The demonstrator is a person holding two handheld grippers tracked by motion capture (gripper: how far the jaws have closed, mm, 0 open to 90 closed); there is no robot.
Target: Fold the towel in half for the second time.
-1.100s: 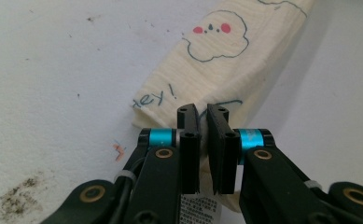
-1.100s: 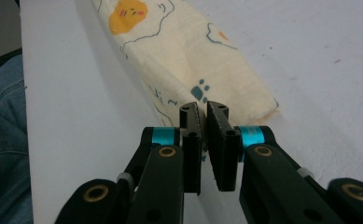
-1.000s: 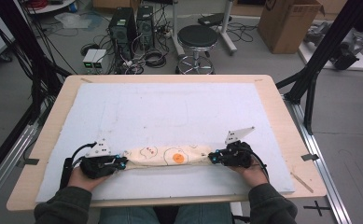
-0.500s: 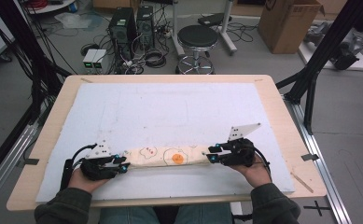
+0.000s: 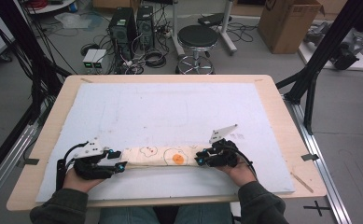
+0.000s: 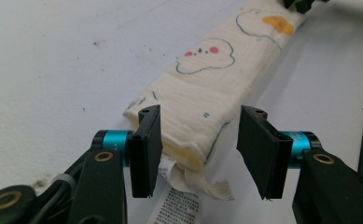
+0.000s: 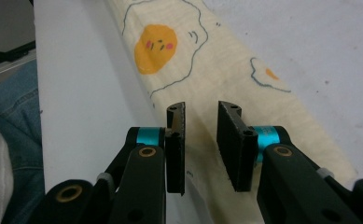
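A: Where is the folded cloth (image 5: pixel 163 156)?

B: It lies flat as a long strip on the white mat (image 5: pixel 170 112) covering the worktop (image 5: pixel 282 107), near the person's edge, stretched between the two hands.

A: And the left gripper (image 6: pixel 198 140)?

B: At the strip's left end. Its jaws have just been opening and stand wide: the cloth's end and its label (image 6: pixel 177 205) sit between them, one pad close against the fold, the other clear of it.

A: The right gripper (image 7: pixel 201 140)?

B: Over the strip's right end, near the orange yolk print (image 7: pixel 156 49). Its jaws have just been closing and are partly parted, a narrow gap between them, cloth below; nothing looks pinched.
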